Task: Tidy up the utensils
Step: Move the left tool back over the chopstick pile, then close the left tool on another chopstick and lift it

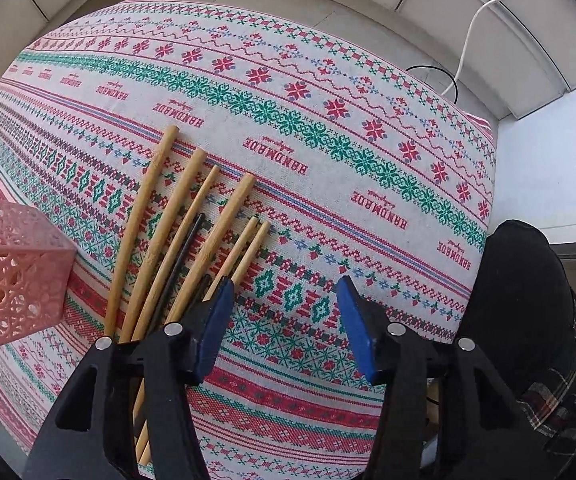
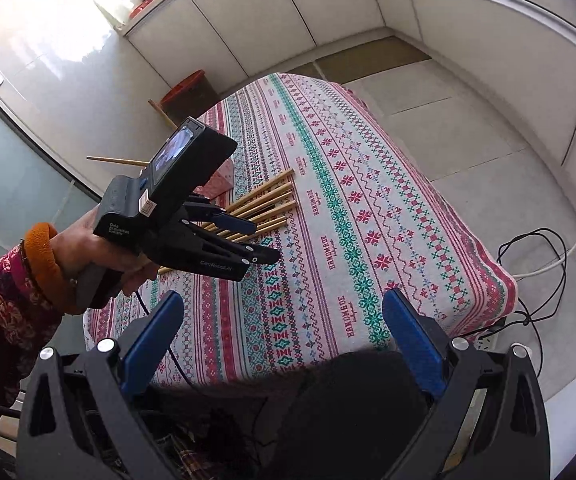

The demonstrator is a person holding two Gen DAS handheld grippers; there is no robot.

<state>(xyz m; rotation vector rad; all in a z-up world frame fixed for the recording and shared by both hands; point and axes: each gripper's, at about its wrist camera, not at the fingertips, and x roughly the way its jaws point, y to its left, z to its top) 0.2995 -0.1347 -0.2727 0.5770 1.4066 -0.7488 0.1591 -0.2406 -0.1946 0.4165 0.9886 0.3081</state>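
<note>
Several bamboo utensil handles and chopsticks [image 1: 167,236] lie fanned out on the patterned tablecloth [image 1: 328,160], with a black stick [image 1: 179,264] among them. My left gripper [image 1: 285,296] is open and empty, hovering just right of their near ends. A pink perforated basket [image 1: 11,272] stands to the left. In the right wrist view, my right gripper [image 2: 283,312] is open and empty above the table's near edge. The left gripper [image 2: 259,240] shows there over the utensils [image 2: 265,200], with the pink basket [image 2: 219,180] behind it and one stick [image 2: 115,161] poking out.
The table's right edge [image 1: 488,168] drops to a tiled floor with a white cable [image 1: 472,28] and black cables [image 2: 544,264]. A dark-clothed knee [image 1: 524,292] is at the right. A red bucket [image 2: 187,88] stands by the cabinets beyond the table.
</note>
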